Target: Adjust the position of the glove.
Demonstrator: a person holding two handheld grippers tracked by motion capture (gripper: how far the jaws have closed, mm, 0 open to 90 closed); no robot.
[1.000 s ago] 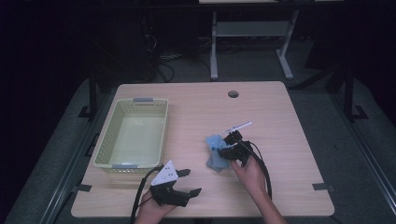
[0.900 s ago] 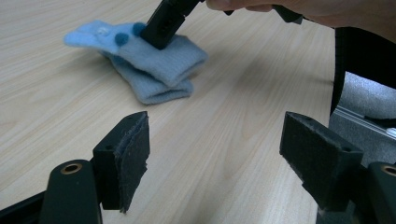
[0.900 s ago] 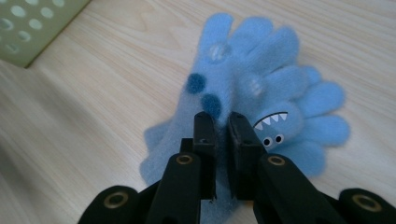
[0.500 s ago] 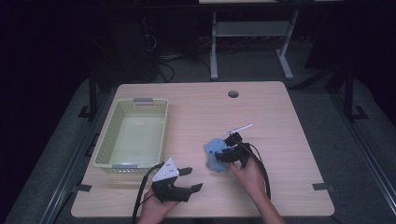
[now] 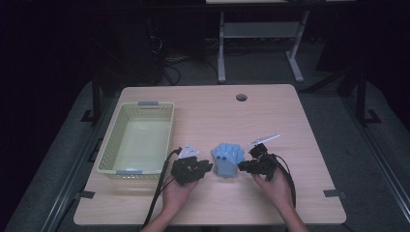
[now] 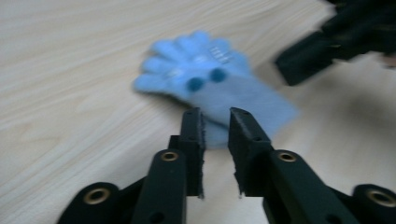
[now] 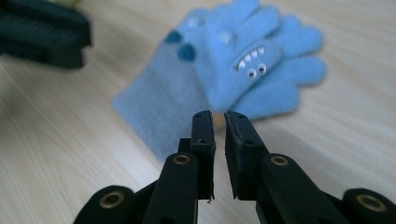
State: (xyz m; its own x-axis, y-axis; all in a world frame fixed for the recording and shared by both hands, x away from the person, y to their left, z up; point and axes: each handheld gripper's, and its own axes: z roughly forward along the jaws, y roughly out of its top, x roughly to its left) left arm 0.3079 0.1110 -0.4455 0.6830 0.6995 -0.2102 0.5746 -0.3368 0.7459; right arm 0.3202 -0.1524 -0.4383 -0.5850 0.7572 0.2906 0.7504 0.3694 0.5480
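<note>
Nearest to the person, the two hands come in from the bottom edge of the high view, each one carrying a gripper, and both grippers point inward at the blue glove (image 5: 227, 159) that lies flat on the wooden table (image 5: 290, 121) between them. The left gripper (image 6: 215, 122) has just been closing its jaws; they now stand close with only a narrow gap, and their tips are at the cuff edge of the glove, but the picture is blurred and I cannot tell if a fold of the knit is really pinched or only touched. The right gripper (image 7: 219, 122) has its jaws almost pressed together, with a thin slit left, and they seem to hold nothing; the tips sit just before the glove's side, near its cuff. I think the two grippers come from opposite sides so that each can take one edge of the soft glove, to lift it without it folding up. The glove shows a small monster face with teeth and two dark dots, its fingers spread toward the far side of the table. Farther to the left stands the pale yellow basket (image 5: 107, 145), open on top, well apart from the glove. Nothing lies between glove and basket, so the way there looks free. Near the far edge there is a round cable hole (image 5: 241, 97) in the table.
</note>
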